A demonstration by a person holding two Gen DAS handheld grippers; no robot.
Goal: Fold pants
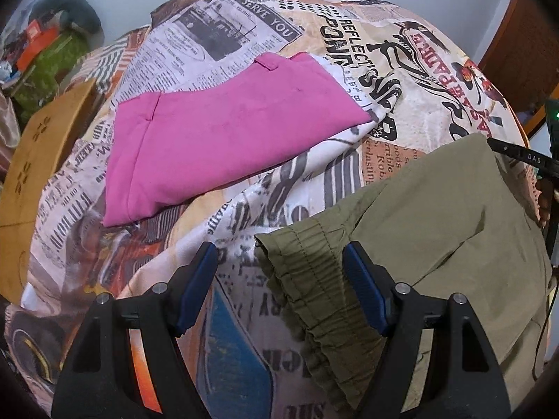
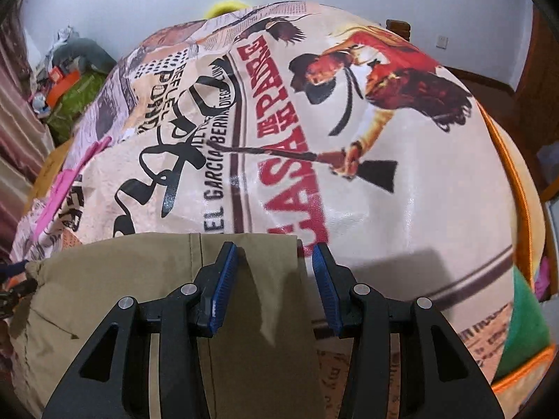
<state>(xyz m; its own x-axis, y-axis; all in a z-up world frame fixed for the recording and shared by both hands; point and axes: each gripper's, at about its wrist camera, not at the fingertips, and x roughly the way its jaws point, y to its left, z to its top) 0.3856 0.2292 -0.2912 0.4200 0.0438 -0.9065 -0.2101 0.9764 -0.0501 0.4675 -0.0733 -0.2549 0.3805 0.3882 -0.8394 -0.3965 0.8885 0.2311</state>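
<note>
Olive pants (image 1: 436,216) lie on the printed bedspread (image 1: 265,188) near folded pink pants (image 1: 223,143), and we judge the grasping step next: our left gripper (image 1: 279,286) and right gripper (image 2: 274,288), both spread, must close on waistband (image 1: 314,279) and hem.

The green pants (image 1: 436,216) run off the bottom and right edge in the left view. The pile of things (image 1: 45,49) in the far corner is too blurry to name.
</note>
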